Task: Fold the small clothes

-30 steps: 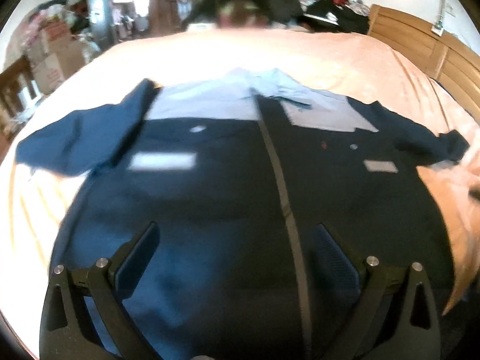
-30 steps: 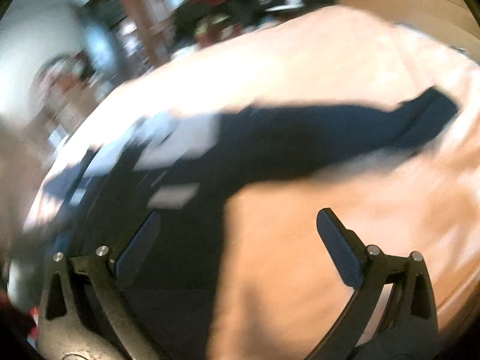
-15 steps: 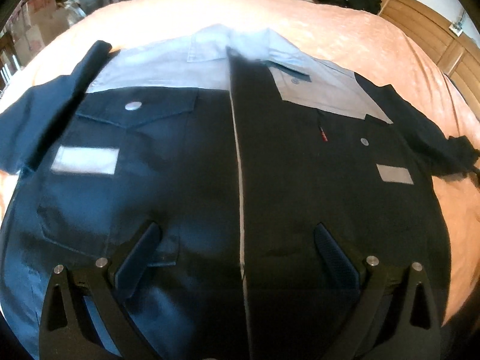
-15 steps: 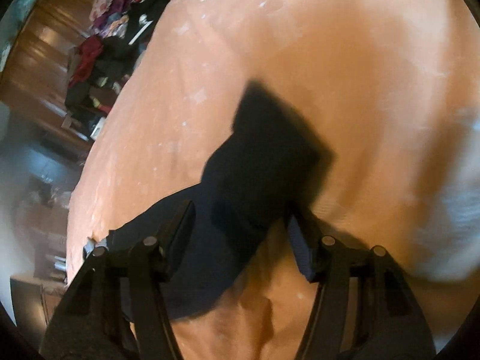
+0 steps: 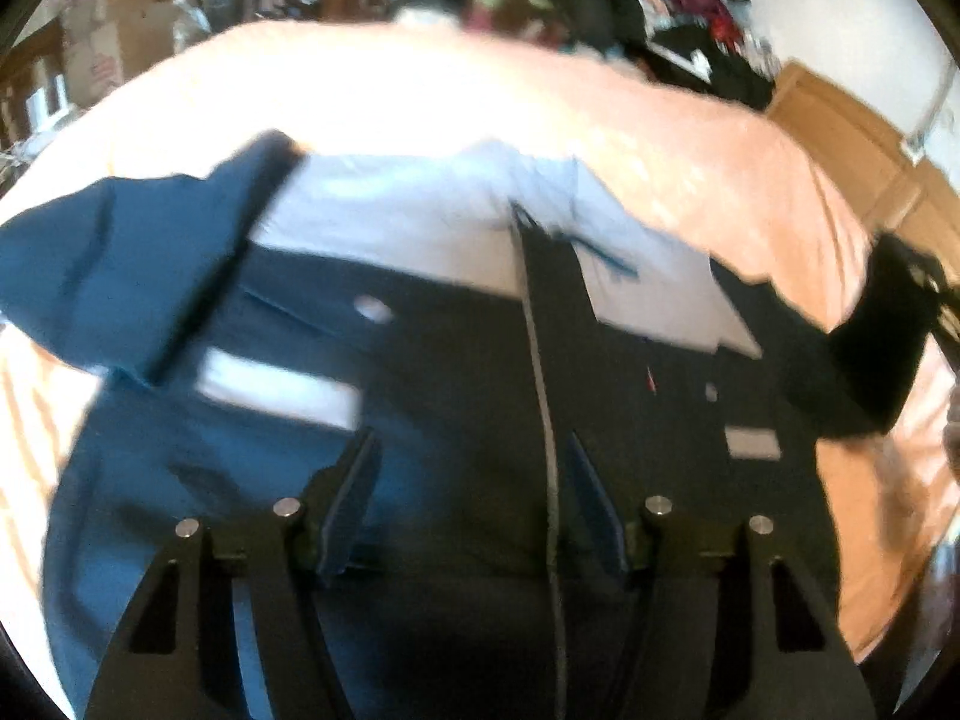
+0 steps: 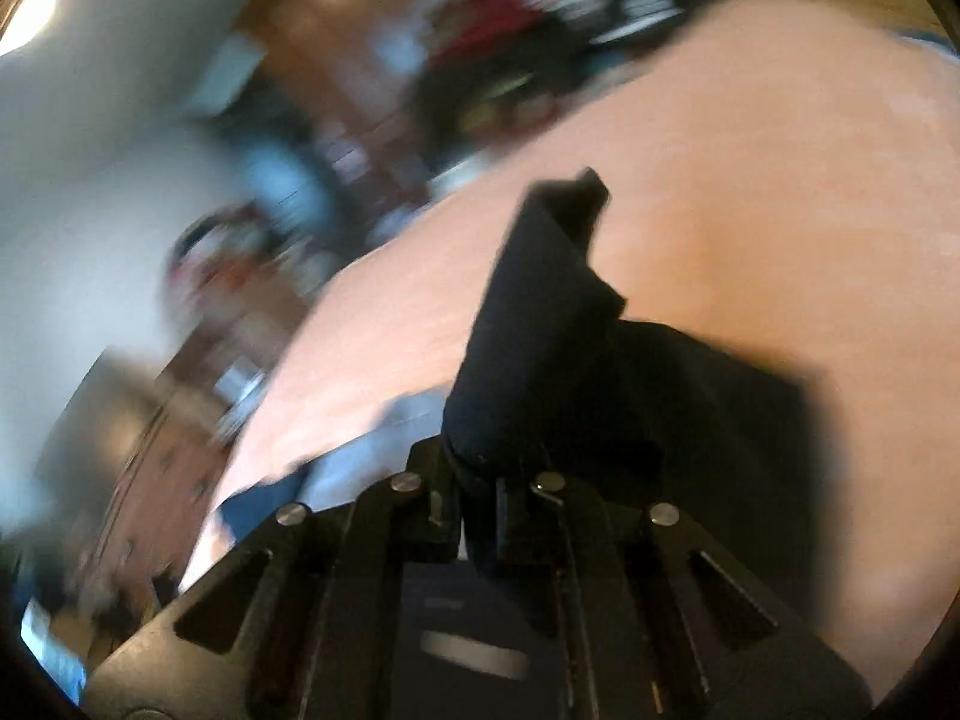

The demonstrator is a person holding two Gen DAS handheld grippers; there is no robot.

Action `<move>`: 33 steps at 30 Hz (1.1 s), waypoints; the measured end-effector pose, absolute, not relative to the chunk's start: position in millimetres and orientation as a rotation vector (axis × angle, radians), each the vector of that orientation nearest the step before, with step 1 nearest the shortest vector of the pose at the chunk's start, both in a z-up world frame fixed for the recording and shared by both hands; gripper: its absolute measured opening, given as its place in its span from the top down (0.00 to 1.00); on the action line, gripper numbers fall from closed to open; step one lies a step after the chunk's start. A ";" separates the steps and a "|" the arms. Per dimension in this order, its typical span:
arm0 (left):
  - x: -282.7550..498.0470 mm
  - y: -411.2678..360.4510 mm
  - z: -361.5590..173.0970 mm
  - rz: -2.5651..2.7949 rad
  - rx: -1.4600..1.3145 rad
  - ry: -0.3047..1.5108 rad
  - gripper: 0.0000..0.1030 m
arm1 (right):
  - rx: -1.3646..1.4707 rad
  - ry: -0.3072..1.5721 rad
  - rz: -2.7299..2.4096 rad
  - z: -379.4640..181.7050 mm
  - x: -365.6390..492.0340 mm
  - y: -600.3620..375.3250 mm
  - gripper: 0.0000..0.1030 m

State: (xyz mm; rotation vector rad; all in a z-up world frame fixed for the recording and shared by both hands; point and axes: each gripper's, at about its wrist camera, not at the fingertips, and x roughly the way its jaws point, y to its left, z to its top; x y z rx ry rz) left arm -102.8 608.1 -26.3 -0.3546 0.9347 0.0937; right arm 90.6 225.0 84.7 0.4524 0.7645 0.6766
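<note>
the dark blue shirt [image 5: 432,396] lies front-up, spread on the bed [image 5: 420,96]. the right tongs [image 6: 477,468] are clamped on its sleeve [image 6: 540,300], lifted, probably to fold it inward. the left tongs [image 5: 468,480] hover over the shirt's middle, apart, holding nothing; blur hides detail.

Navy shirt [image 5: 456,396] with pale-blue yoke, on peach bedsheet [image 5: 420,90]
</note>
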 end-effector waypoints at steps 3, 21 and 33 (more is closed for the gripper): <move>-114.1 633.3 -15.0 0.115 -0.371 0.917 0.22 | 0.399 0.857 0.819 55.8 94.0 352.1 0.93; -113.6 674.4 -28.6 0.082 -0.411 0.935 0.12 | 0.347 0.872 0.857 17.7 53.5 383.0 0.22; -19.0 639.5 -67.8 0.080 -0.533 1.006 0.15 | 0.522 0.877 0.550 -19.1 17.9 213.2 0.21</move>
